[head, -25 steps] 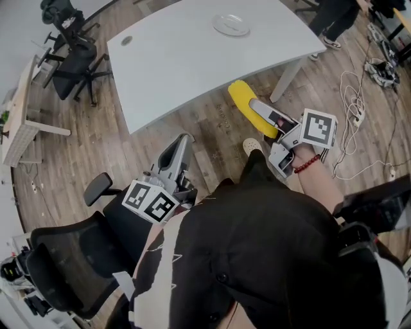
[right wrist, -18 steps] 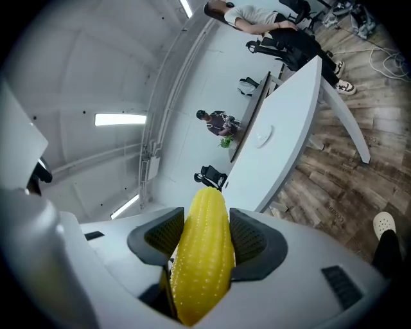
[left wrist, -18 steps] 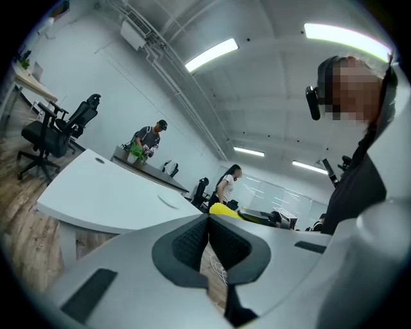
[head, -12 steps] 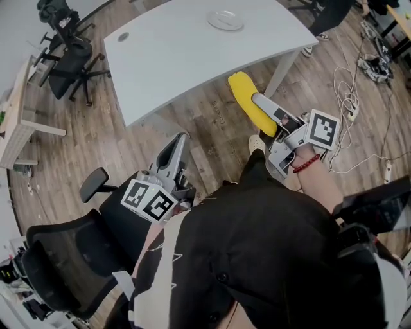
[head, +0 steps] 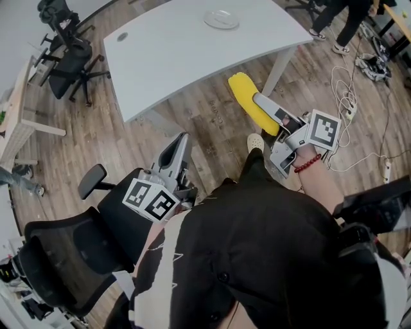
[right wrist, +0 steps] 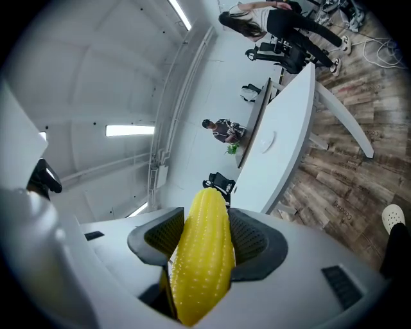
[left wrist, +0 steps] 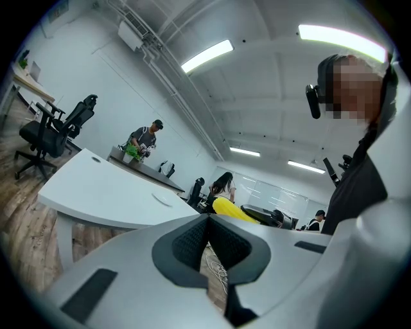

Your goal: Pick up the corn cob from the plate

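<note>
Yellow corn cob [head: 246, 99]: clamped in right gripper [head: 257, 106], well apart from plate [head: 221, 18]
Left gripper [head: 182, 139]: jaws together, nothing between

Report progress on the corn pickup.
Done: the corn is off the plate, which sits bare on the table. In hand: the right hand-held gripper is clamped on the corn, out over the floor. The left hand-held gripper is shut, empty. Left: nothing that shows.
</note>
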Action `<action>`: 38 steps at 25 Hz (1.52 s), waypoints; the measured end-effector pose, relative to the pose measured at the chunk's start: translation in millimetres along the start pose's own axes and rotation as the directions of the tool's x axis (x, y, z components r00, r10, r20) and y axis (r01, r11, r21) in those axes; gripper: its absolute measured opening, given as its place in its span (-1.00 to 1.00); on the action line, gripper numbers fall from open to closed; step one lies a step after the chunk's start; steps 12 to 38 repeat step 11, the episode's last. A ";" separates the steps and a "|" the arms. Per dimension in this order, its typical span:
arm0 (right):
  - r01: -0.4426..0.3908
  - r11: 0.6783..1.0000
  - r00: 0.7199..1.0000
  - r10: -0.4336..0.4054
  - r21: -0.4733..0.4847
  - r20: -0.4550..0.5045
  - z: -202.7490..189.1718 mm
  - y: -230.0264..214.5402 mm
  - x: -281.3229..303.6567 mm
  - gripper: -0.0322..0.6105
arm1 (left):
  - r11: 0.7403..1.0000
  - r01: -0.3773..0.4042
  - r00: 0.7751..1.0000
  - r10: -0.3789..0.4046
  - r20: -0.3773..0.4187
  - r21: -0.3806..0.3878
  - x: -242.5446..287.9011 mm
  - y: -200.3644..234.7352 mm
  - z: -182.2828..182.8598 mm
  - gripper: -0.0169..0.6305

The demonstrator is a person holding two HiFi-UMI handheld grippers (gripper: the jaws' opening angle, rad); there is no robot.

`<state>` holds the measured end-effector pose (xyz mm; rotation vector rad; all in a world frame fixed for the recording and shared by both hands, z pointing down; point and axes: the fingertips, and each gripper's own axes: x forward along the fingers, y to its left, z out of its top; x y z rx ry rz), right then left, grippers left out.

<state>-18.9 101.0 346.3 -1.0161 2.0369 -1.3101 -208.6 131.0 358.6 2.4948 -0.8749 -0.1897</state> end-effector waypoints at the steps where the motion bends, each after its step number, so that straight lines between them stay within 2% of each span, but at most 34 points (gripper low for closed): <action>1: 0.000 1.000 1.000 0.000 -0.001 -0.002 -0.1 0.7 -1.1 -0.18 | 1.000 -0.001 1.000 0.001 -0.001 -0.001 -0.5 -1.6 -0.5 -0.91; 11: -0.008 1.000 1.000 0.007 -0.020 -0.030 -5.7 -0.4 -18.6 -0.18 | 0.999 -0.034 0.999 0.033 -0.007 -0.006 -9.5 -9.0 -18.2 -0.91; 38: -0.008 1.000 1.000 0.007 -0.020 -0.030 -5.7 -0.4 -18.6 -0.18 | 0.999 -0.034 0.999 0.033 -0.007 -0.006 -9.5 -9.0 -18.2 -0.91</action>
